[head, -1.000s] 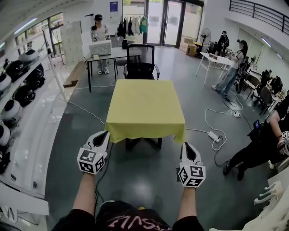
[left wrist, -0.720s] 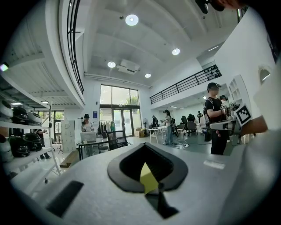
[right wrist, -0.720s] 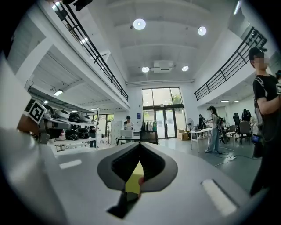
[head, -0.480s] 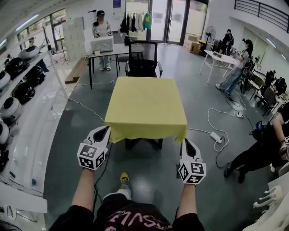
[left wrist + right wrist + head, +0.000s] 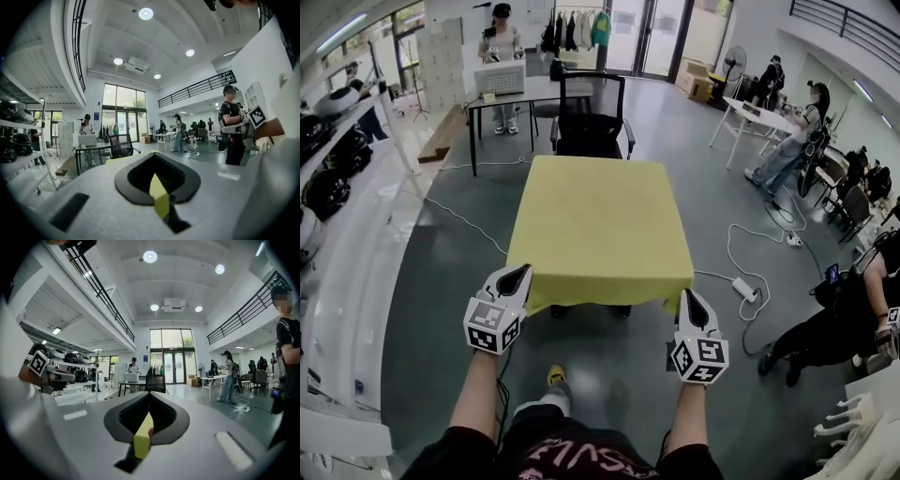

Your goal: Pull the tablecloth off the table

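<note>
Yellow tablecloth (image 5: 598,220) lies flat over the whole table (image 5: 624,310), its near hem hanging toward the wearer. At the near left corner, the left claw (image 5: 521,273) is closed tight on the hem, with a yellow fold (image 5: 159,199) pinched between its jaws. At the near right corner, the right claw (image 5: 687,296) is clamped the same way on a yellow tab (image 5: 142,439). Both are held about level, arms outstretched.

Room: large open hall with a grey floor (image 5: 609,375). Black chair (image 5: 589,122) stands at the table's far end. White cable (image 5: 741,248) runs to a power strip (image 5: 743,286) on the right. Several people stand at other desks.
</note>
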Motion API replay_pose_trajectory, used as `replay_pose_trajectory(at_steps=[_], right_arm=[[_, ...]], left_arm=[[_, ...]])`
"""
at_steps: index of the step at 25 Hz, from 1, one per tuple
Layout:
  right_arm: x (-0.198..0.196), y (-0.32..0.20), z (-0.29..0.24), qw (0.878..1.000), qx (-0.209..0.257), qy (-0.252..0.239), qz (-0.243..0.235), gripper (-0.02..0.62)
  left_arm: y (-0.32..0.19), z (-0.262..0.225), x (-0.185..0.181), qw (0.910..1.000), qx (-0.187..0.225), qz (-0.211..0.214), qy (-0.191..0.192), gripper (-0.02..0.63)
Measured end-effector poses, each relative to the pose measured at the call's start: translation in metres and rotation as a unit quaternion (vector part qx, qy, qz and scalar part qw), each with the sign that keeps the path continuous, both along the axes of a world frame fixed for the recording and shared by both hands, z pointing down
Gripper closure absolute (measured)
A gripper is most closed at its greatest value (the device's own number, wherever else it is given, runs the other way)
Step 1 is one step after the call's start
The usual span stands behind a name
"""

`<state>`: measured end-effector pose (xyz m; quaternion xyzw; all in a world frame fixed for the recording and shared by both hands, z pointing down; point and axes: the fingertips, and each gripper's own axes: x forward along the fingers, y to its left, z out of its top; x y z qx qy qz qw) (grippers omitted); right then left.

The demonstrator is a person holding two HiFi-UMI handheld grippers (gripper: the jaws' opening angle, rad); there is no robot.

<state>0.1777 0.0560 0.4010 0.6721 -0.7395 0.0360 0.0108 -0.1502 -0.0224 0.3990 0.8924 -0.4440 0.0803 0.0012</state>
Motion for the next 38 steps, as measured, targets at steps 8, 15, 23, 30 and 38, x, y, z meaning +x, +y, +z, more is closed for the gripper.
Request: replay_pose_trajectory(at_steps=[8,15,23,30,38], right_arm=[[-0.024,-0.124,-0.005,0.999,-0.027,0.025,0.003,0.584],[-0.032,-0.181,-0.008,0.998,-0.04,0.044,0.013,0.584],[-0.025,-0.214,0.0,0.997,-0.053,0.058,0.006,0.584],[-0.015,-0.269,0.013,0.997,-0.062,0.05,-0.01,0.584],[0.006,-0.358,0.045,0.993,-0.092,0.052,-0.046,0.584]], left_arm=[[-0.127,0.013,-0.026,0.9997,-0.024,0.007,0.0,0.6],[-0.2,0.01,-0.045,0.9996,-0.023,0.011,0.008,0.6],[-0.237,0.019,-0.045,0.9994,-0.028,0.021,-0.001,0.6],[-0.277,0.04,-0.034,0.9986,-0.044,0.02,-0.02,0.6],[-0.348,0.07,-0.013,0.9963,-0.075,0.002,-0.041,0.6]])
